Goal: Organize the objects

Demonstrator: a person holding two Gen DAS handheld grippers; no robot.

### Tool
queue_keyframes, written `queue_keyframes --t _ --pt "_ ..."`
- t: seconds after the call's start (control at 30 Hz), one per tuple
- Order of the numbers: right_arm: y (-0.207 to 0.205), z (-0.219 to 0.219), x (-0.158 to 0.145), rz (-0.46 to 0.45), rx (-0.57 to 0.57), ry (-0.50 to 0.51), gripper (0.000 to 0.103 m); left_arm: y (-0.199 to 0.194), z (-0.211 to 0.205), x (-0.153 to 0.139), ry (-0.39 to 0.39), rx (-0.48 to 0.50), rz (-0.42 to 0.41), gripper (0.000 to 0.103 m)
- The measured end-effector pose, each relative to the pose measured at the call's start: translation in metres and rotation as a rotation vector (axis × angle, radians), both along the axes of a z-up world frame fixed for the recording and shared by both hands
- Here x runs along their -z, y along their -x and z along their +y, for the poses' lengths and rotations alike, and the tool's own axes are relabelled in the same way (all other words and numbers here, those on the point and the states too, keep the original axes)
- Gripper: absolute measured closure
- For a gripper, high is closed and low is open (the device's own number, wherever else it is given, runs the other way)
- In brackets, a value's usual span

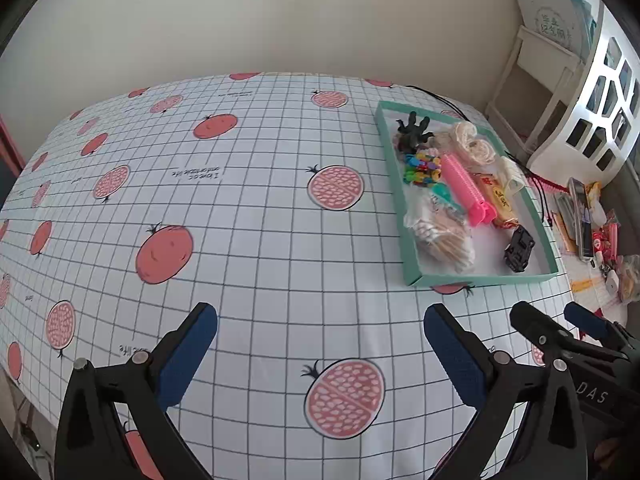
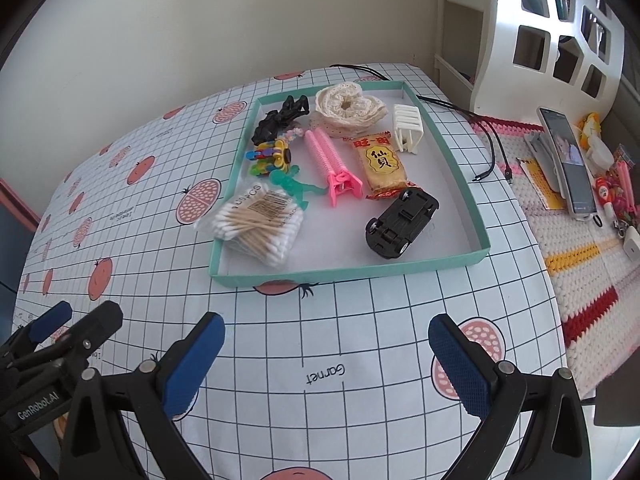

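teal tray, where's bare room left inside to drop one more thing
Inside the shallow teal cardboard tray, the white floor is bare along the right wall, beside the upturned black toy car, and at the near right corner. The left half is crowded: bagged cotton swabs, pink ribbed hair clip.

The left gripper (image 1: 320, 354) and right gripper (image 2: 326, 364) hover side by side, jaws spread wide and empty, both seemingly level and pointing forward.

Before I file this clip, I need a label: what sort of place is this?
Probably a home room: a fruit-print cloth, a crochet mat, a white shelf.
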State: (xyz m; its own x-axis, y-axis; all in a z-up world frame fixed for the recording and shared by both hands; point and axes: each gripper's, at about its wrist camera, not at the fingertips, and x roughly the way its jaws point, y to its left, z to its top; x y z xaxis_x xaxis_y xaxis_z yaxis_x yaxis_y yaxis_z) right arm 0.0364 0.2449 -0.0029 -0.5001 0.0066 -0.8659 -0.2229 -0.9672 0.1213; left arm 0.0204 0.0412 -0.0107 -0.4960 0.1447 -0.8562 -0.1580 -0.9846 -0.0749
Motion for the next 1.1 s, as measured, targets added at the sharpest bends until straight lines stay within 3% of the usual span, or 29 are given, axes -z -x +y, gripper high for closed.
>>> queue_keyframes --t 1.1 --pt "-0.001 -0.011 0.005 -0.018 -0.01 -0.042 0.0 -0.002 -0.028 0.016 0.037 -0.077 -0.053 0.0"
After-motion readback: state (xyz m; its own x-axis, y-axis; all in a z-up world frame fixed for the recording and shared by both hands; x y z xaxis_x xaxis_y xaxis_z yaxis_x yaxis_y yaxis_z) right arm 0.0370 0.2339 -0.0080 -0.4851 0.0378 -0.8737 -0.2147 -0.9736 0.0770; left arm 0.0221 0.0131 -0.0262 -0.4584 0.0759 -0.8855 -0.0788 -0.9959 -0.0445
